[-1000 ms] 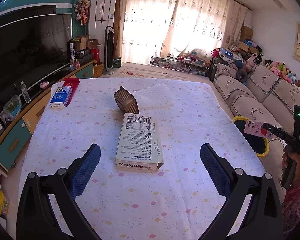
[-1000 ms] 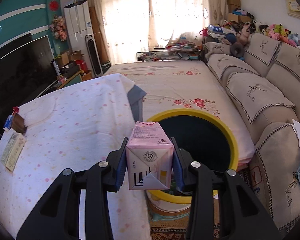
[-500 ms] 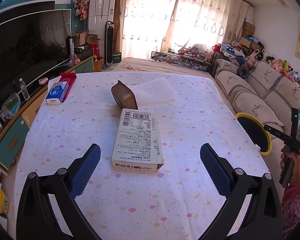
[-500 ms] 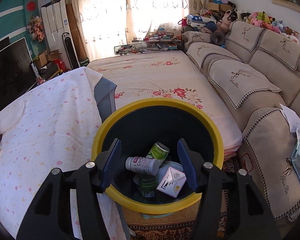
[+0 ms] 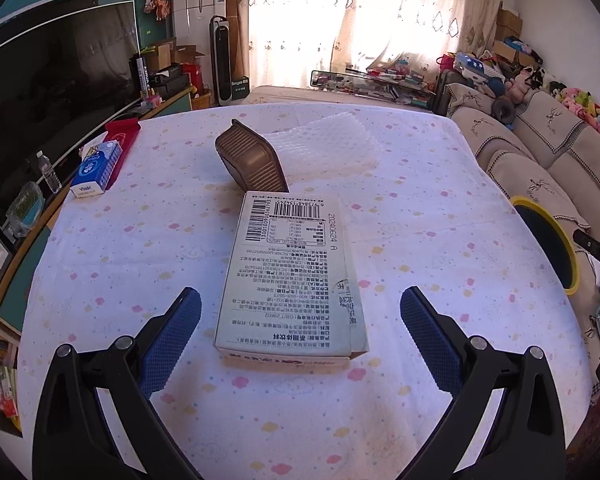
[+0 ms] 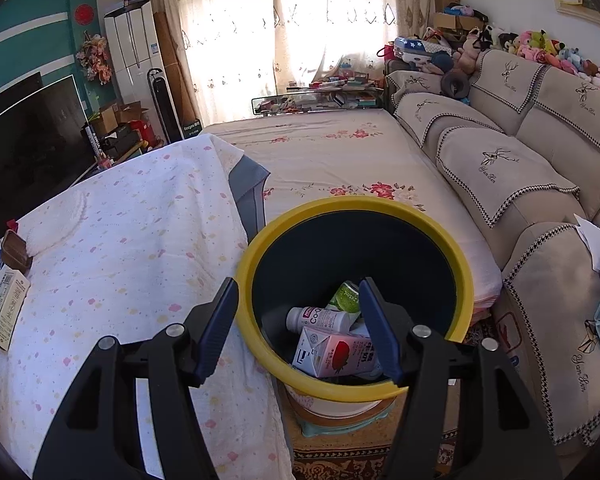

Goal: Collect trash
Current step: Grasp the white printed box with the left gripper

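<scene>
A flat cream carton (image 5: 292, 280) with a barcode lies on the table, straight ahead of my open, empty left gripper (image 5: 300, 332), whose fingers flank its near end. A brown plastic tray (image 5: 250, 160) leans behind it. My right gripper (image 6: 300, 328) is open and empty above the yellow-rimmed bin (image 6: 466, 280). Inside the bin lie a pink milk carton (image 6: 336, 354), a white bottle (image 6: 320, 317) and a green bottle (image 6: 347, 296). The bin also shows in the left wrist view (image 5: 572, 252) at the table's right edge.
A white foam sheet (image 5: 332, 148) lies behind the tray. A blue tissue pack (image 5: 96, 168) and a red packet (image 5: 122, 134) sit at the table's (image 5: 140, 240) far left. A sofa (image 6: 540, 184) stands right of the bin; a TV (image 5: 52, 100) stands left.
My right gripper opened and dropped the pink milk carton into the bin. My left gripper moved closer to the cream carton.
</scene>
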